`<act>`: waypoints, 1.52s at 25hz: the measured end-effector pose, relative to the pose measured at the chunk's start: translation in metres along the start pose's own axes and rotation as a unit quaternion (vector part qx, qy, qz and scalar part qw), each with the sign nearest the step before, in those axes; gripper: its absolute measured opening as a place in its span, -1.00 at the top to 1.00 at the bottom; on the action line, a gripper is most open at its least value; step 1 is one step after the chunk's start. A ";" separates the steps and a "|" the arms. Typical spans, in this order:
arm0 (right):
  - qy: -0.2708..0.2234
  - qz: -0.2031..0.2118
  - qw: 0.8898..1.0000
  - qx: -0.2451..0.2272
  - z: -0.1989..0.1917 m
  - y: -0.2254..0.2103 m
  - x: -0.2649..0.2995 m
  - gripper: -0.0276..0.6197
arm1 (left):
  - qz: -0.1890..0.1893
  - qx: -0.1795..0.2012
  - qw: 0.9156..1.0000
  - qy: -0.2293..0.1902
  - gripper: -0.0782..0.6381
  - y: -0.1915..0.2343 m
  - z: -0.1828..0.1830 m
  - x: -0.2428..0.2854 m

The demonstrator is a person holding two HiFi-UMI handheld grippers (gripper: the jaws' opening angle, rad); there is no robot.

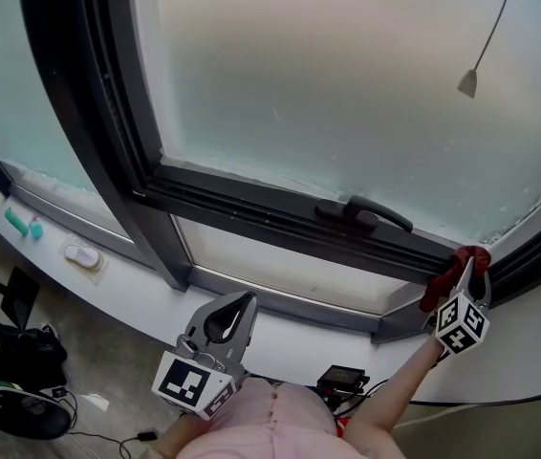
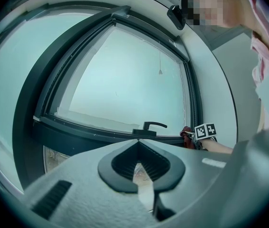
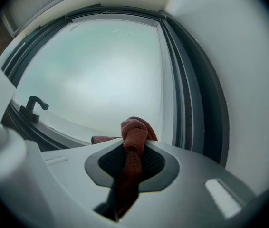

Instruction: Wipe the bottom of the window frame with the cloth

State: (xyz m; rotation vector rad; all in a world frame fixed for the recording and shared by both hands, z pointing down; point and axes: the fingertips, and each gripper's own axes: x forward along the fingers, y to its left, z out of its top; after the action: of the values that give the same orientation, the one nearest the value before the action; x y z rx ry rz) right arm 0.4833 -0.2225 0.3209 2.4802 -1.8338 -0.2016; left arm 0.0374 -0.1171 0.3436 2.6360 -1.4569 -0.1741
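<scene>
Step in hand: judging by how things lie, this is the start of a wiping pass along the bottom rail of the window frame (image 1: 270, 208), with the cloth at the rail's far end.
Right tongs: the right tongs (image 1: 465, 273) are clamped on the cloth (image 3: 133, 129). Its bunched knot sticks out past the tips, and a tail hangs back between the pads.
Left tongs: the left tongs (image 2: 139, 167) are closed with nothing between them. They are held low and to the left of the window handle (image 1: 366, 216), clear of the frame.
Where the cloth is: right of the window handle, in the corner where the rail meets the right upright. In the head view it looks pressed against the rail, though real contact is hard to confirm.
Doing it well: lead with the soft knot and not the tongs' hard tips. Press down steadily and drag in one line toward the window handle, following the rail's channels.
Watch for: the handle's base sits on the rail, so the cloth will probably have to work round it and may snag there.
Cloth's look: rust-red, woven, with a stitched hem, and twisted into a tight wad. A flatter fold spreads out on the handle side. The wad looks narrow, so it would likely take several passes to cover the rail.
Rail's look: dark, with parallel ridges running along its length.
</scene>
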 end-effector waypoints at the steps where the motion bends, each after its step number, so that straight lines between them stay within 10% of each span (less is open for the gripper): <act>1: 0.001 -0.004 1.000 0.000 -0.001 -0.004 0.001 0.71 | 0.002 0.000 1.000 0.000 0.79 0.001 0.000 -0.001; 38: 0.032 -0.049 0.998 -0.028 -0.007 -0.043 0.010 0.71 | -0.005 -0.004 1.000 -0.024 0.79 0.007 0.013 -0.019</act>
State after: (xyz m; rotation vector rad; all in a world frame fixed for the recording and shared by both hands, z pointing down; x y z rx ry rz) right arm 0.5280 -0.2191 0.3219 2.5093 -1.6597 -0.1725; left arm 0.0193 -0.1049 0.3324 2.6519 -1.4538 -0.2437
